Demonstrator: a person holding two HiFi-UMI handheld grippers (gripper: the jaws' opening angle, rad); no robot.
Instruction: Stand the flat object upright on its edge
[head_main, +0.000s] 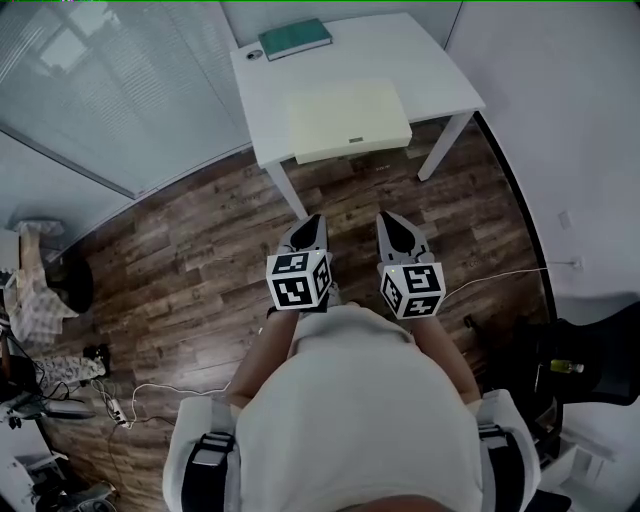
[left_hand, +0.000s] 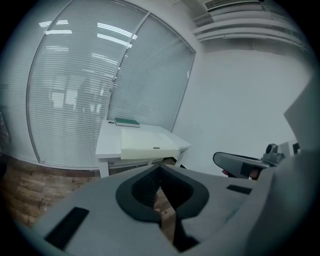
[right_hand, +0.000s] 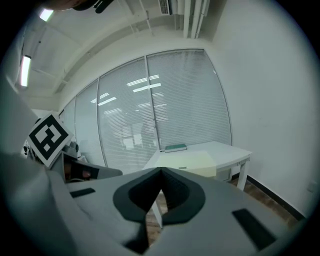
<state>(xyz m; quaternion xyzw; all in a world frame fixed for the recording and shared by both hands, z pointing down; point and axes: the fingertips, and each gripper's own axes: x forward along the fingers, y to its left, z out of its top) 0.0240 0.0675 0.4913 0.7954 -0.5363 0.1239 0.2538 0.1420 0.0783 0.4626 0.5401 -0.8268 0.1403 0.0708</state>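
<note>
A pale yellow flat board (head_main: 345, 120) lies flat on the white table (head_main: 440, 80), overhanging its near edge. A green book (head_main: 295, 38) lies flat at the table's far edge. Both grippers hang over the wood floor, short of the table and side by side. My left gripper (head_main: 311, 224) is shut and holds nothing; so is my right gripper (head_main: 391, 222). The left gripper view shows its closed tips (left_hand: 160, 169) below the board (left_hand: 148, 145) and the book (left_hand: 127, 122). Past my right gripper's closed tips (right_hand: 161, 171), the right gripper view shows the board (right_hand: 187, 162) and the book (right_hand: 176, 147).
A glass wall with blinds (head_main: 110, 90) runs along the left, and a white wall (head_main: 560, 120) along the right. A small round thing (head_main: 253, 55) sits beside the book. Cables (head_main: 130, 400) and clutter lie on the floor at the left, a dark chair (head_main: 590, 350) at the right.
</note>
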